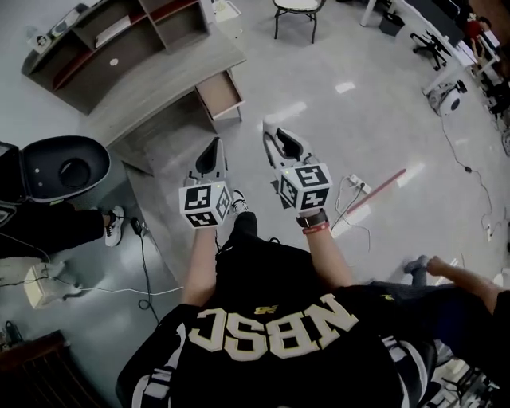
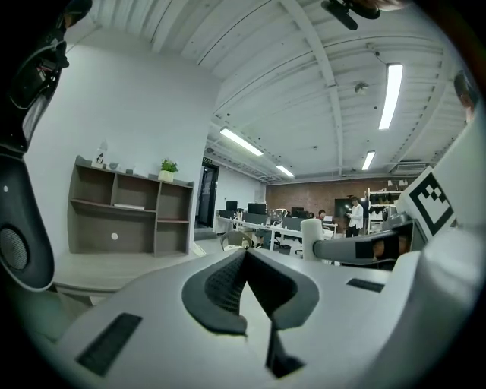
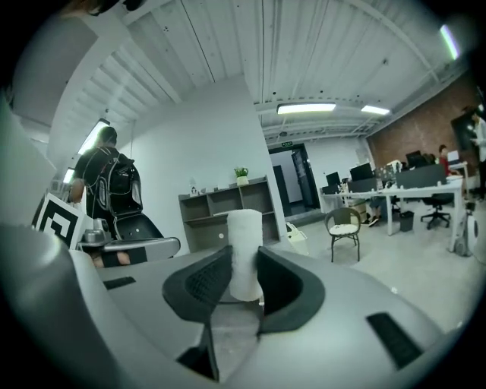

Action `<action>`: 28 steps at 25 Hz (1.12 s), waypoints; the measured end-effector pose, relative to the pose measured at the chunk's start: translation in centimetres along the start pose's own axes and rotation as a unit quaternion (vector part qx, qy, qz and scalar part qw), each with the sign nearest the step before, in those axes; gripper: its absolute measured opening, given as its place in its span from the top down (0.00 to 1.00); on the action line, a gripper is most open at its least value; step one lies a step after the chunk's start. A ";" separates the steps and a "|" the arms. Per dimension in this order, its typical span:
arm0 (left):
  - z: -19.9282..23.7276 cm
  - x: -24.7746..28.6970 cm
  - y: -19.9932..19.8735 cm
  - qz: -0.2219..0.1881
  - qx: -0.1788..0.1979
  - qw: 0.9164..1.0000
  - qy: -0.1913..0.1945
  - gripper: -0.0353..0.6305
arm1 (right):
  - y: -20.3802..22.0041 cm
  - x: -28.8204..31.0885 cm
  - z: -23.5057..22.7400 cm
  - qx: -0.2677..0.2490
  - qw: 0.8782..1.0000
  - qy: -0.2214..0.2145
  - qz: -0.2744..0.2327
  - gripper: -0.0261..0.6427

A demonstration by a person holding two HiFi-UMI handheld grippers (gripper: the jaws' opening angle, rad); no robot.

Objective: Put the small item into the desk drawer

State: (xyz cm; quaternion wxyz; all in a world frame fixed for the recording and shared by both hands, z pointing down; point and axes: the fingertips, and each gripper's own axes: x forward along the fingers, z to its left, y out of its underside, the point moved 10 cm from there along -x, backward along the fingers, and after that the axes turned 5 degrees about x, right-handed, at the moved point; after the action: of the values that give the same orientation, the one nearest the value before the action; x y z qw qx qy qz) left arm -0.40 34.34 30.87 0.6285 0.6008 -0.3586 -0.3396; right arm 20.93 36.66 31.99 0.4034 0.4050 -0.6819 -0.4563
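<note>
My right gripper (image 1: 275, 137) is shut on a small white cylinder (image 3: 244, 235), which stands upright between its dark pads (image 3: 205, 281). The same cylinder (image 2: 311, 232) shows at the right of the left gripper view. My left gripper (image 1: 212, 155) is held beside it, jaws shut with nothing between them (image 2: 244, 254). Both hang over the floor in front of the person. The desk drawer (image 1: 219, 94) stands pulled open under the grey desk (image 1: 159, 76), up and to the left of both grippers. The drawer's inside looks bare.
A shelf unit (image 1: 103, 32) sits on the desk. A black office chair (image 1: 60, 167) and a seated person's shoe (image 1: 111, 225) are at the left. A power strip with cables (image 1: 356, 185) and a red stick (image 1: 374, 191) lie on the floor to the right. Another chair (image 1: 296, 8) stands beyond.
</note>
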 end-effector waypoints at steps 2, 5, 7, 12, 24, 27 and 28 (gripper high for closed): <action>1.6 1.5 0.0 0.001 -0.006 1.000 -0.002 0.92 | -0.4 2.4 0.4 0.002 1.000 -0.011 0.006 0.80; 3.7 4.1 -0.6 -0.002 -0.013 1.000 -0.002 0.92 | -1.9 5.6 0.7 -0.005 1.000 -0.018 0.007 0.79; 5.6 6.3 -0.8 -0.004 -0.017 1.000 -0.001 0.92 | -2.8 8.5 0.6 -0.011 1.000 -0.020 0.011 0.79; 12.3 10.9 -0.2 -0.002 -0.037 0.999 -0.014 0.92 | -3.5 17.1 1.0 -0.020 0.999 -0.026 0.039 0.79; 21.0 16.1 3.9 0.035 -0.074 0.996 -0.018 0.92 | 0.1 28.9 2.3 -0.023 0.992 -0.033 0.122 0.79; 21.7 16.5 4.8 0.045 -0.084 0.995 -0.023 0.92 | 1.4 31.0 2.2 -0.020 0.987 -0.045 0.151 0.79; 22.2 16.7 5.0 0.048 -0.086 0.995 -0.026 0.92 | 1.6 31.8 2.2 -0.019 0.986 -0.048 0.158 0.79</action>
State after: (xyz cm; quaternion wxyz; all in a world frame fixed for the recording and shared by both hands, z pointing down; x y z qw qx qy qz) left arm -10.92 8.88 37.00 0.6840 0.5176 -0.3727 -0.3541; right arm 7.60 8.42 38.67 0.4451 0.2618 -0.7469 -0.4189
